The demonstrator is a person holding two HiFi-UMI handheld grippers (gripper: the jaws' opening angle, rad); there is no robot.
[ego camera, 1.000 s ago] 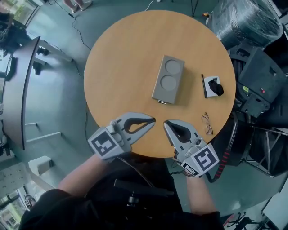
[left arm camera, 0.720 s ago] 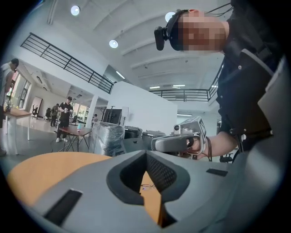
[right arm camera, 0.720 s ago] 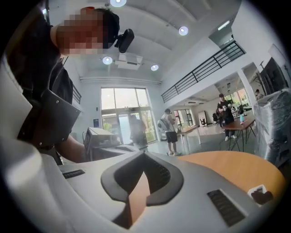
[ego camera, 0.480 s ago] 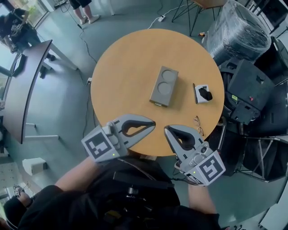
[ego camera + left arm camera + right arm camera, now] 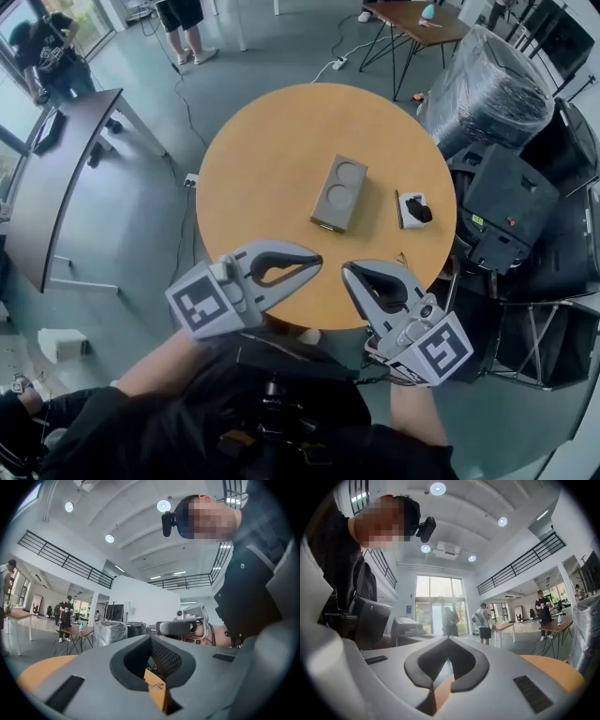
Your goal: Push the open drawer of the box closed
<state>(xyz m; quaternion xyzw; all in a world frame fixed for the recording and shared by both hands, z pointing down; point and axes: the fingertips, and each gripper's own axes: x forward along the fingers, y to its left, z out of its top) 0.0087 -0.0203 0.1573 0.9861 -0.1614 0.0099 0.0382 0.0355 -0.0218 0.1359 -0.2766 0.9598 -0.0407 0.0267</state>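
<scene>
A grey box (image 5: 338, 194) with two round recesses in its top lies near the middle of the round wooden table (image 5: 253, 178). At the box's near short end a small lighter strip (image 5: 327, 226) sticks out a little. My left gripper (image 5: 317, 256) hovers over the table's near edge, shut and empty, well short of the box. My right gripper (image 5: 346, 271) is beside it, also shut and empty. In the left gripper view the left gripper (image 5: 151, 638) points sideways at the right one. The right gripper (image 5: 449, 639) shows its tips together over the table edge.
A black object on a white card (image 5: 413, 209) lies right of the box. A pair of glasses (image 5: 154, 686) rests near the table's right front edge. A plastic-wrapped bundle (image 5: 487, 89) and black cases (image 5: 511, 206) crowd the right side. A dark desk (image 5: 56, 178) stands left.
The head view has pulled back, so the table and box look smaller and farther off. Both grippers stay shut by the near edge, slightly farther from the box.
</scene>
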